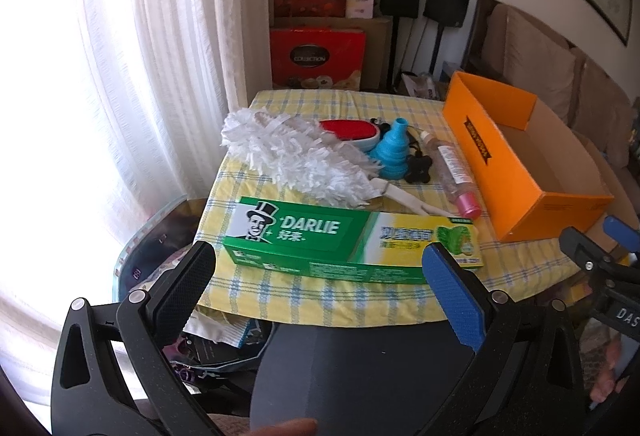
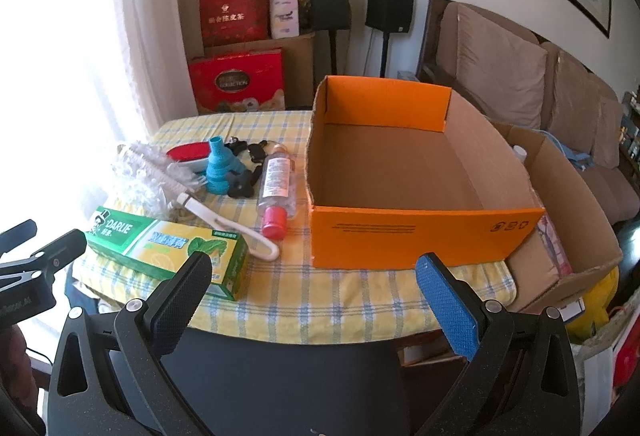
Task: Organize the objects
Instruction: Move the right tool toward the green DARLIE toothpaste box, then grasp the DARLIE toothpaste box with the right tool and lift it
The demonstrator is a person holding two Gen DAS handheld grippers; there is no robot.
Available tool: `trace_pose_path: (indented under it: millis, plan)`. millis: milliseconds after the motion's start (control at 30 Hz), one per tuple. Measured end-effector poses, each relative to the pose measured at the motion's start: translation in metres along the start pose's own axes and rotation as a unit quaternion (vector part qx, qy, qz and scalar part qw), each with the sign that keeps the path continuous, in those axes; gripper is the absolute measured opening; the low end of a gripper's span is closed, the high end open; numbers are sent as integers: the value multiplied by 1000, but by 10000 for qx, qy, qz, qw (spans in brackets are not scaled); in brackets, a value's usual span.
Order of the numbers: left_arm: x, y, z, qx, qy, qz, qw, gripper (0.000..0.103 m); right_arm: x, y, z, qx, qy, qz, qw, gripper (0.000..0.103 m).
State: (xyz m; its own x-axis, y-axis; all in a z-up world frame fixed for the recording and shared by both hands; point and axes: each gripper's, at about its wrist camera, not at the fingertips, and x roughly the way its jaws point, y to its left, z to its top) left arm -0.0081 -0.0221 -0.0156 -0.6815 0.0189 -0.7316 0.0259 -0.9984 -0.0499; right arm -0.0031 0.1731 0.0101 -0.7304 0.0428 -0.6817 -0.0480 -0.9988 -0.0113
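An empty orange cardboard box (image 2: 424,232) (image 1: 520,191) stands on the right of the yellow checked table (image 2: 340,300). Left of it lie a green Darlie toothpaste box (image 1: 340,240) (image 2: 168,248), a white fluffy duster (image 1: 296,155) (image 2: 160,175), a clear bottle with a red cap (image 1: 456,171) (image 2: 276,183), a blue funnel (image 1: 392,147) (image 2: 220,167), a red and white brush (image 1: 352,129) (image 2: 188,153) and a black knob (image 1: 418,171) (image 2: 240,185). My left gripper (image 1: 320,260) is open, just before the toothpaste box. My right gripper (image 2: 312,272) is open, before the orange box's near wall.
A brown cardboard box (image 2: 560,220) sits right of the table beside a sofa (image 2: 520,75). Red gift boxes (image 2: 236,83) and two black speakers on stands (image 2: 388,7) stand behind the table. A curtain (image 1: 160,55) hangs at the left. A dark chair back (image 2: 280,376) is below the grippers.
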Motion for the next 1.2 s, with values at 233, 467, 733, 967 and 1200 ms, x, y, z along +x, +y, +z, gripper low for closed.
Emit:
trace_pose_path:
  millis: [233, 467, 733, 967, 1200]
  plan:
    - [17, 33, -3, -314, 80, 2, 9995, 103, 14, 7, -1, -68, 99, 237, 9996, 103]
    - [39, 65, -6, -683, 266, -141, 9972, 103, 31, 24, -5, -186, 251, 673, 9972, 103]
    - [62, 84, -7, -970, 316, -532, 9934, 96, 61, 47, -15, -405, 599, 1062, 9917, 85]
    - [80, 88, 0, -1030, 378, -832, 9905, 85, 82, 49, -19, -59, 986, 1628, 9817, 66]
    - [98, 82, -2, -987, 646, -1191, 9858, 73, 96, 42, -20, 402, 1205, 2079, 9699, 57]
